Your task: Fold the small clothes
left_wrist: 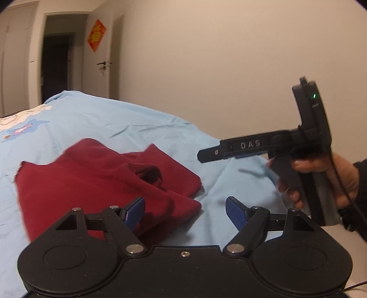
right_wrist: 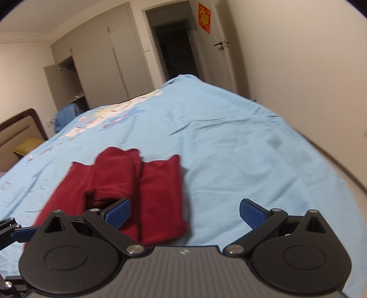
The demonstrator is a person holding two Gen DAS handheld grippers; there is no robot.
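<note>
- Soft, dim indoor light, warm and even; no glare.
- Faint shadows lie just right of the red garment, ahead of the right claw.
- Motion blur smears both views; fisheye bends and darkens the corners.

- A light blue bedsheet covers the bed, wrinkled, with a cartoon print toward its far end.
- A red paper decoration hangs on the open white door.
- The doorway beside it is dark.
- Pale wardrobe doors line the far wall.
- A padded headboard stands at the left.
</note>
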